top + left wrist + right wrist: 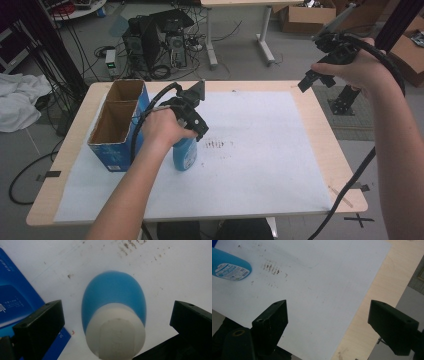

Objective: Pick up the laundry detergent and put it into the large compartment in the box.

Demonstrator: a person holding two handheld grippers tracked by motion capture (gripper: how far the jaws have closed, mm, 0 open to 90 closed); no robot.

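Two wide-open jaws of the left gripper (116, 322) flank the blue bottle (113, 315), cardboard box (117, 122) just beside

Blue bottle (113, 293) with white cap (115, 333), blue box (117, 125) lined brown, white sheet (260, 150) flecked brown

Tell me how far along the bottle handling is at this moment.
Done: the blue bottle stands upright on the white sheet beside the open blue box. In hand: the left tongs hang above its white cap, jaws open on either side, not touching. Left: closing on it and moving it. The right tongs are open, held off to the side.
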